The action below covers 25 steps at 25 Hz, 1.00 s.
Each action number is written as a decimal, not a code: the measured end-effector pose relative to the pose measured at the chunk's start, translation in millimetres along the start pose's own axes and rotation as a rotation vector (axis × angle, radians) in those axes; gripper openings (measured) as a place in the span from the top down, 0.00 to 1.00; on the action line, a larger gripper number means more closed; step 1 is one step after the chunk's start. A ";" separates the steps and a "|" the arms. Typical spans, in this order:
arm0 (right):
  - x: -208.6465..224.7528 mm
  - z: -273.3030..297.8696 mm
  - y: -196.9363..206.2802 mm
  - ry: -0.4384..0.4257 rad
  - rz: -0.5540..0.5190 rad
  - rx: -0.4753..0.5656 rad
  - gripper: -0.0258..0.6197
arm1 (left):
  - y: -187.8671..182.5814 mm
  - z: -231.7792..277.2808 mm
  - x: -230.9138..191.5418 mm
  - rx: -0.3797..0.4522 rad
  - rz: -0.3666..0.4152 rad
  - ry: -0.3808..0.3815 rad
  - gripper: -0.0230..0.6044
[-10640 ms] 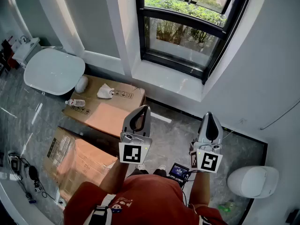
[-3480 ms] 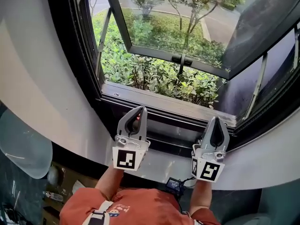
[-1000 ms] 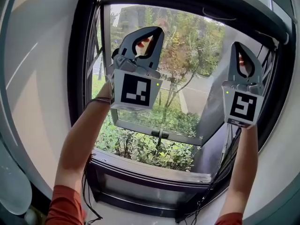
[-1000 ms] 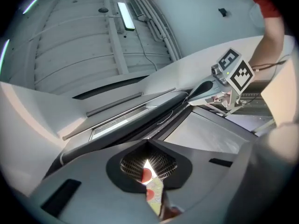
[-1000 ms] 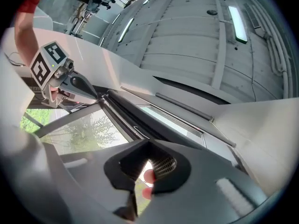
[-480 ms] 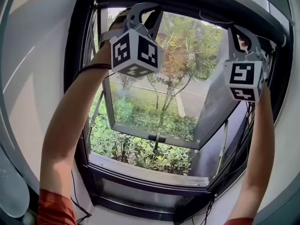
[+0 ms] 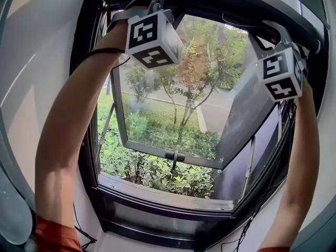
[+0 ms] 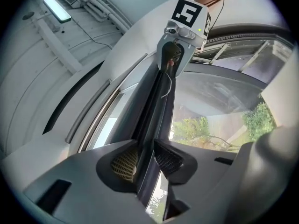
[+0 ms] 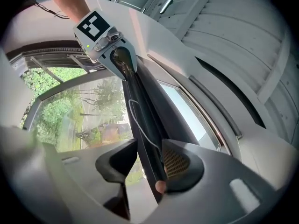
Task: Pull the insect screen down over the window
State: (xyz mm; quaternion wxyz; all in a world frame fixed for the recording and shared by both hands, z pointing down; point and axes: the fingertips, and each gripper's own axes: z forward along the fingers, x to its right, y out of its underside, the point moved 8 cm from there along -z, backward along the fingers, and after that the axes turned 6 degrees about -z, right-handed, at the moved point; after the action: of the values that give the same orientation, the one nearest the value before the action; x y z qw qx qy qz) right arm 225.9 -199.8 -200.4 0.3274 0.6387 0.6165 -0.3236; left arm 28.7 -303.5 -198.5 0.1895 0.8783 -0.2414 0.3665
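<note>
The insect screen's dark pull bar (image 7: pixel 226 4) runs along the top of the window frame, rolled up. Both arms reach up to it; the left gripper's marker cube (image 7: pixel 154 38) and the right one's (image 7: pixel 281 75) hang just below it. In the left gripper view the bar (image 8: pixel 156 111) passes between the jaws of my left gripper (image 8: pixel 145 164), which are opening. In the right gripper view my right gripper (image 9: pixel 149 160) is opening too, wider, with the bar (image 9: pixel 145 120) lying against its right pad (image 9: pixel 176 164). A thin white cord (image 9: pixel 133 111) runs along the bar.
The window sash (image 7: pixel 173 156) stands tilted outward, with shrubs and trees beyond. The dark lower frame (image 7: pixel 168 203) and white walls (image 7: pixel 37 77) surround the opening. A ceiling light (image 8: pixel 56 8) is overhead. Cables hang at the frame's lower right (image 7: pixel 247 230).
Both grippers have risen from in front of the glass to the top of the frame, and their cubes have tipped to face downward.
</note>
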 end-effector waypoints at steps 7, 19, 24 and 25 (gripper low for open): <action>-2.7 8.8 13.0 -0.029 -0.134 -0.097 0.69 | 1.8 14.5 3.0 -0.071 0.115 0.032 0.76; -2.7 6.9 7.2 -0.059 -0.146 -0.102 0.69 | 1.1 9.7 5.5 -0.099 0.118 0.123 0.69; -11.9 0.5 7.0 -0.067 -0.153 -0.094 0.69 | 4.2 1.9 13.8 -0.087 0.115 0.138 0.68; -13.3 -1.2 5.9 -0.062 -0.152 -0.088 0.69 | 5.0 0.3 15.5 -0.087 0.115 0.142 0.68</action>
State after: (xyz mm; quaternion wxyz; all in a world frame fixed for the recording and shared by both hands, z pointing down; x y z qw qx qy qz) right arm 231.4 -206.6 -188.7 0.3485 0.5650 0.6663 -0.3398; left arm 35.5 -312.1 -186.5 0.2229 0.8256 -0.2934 0.4274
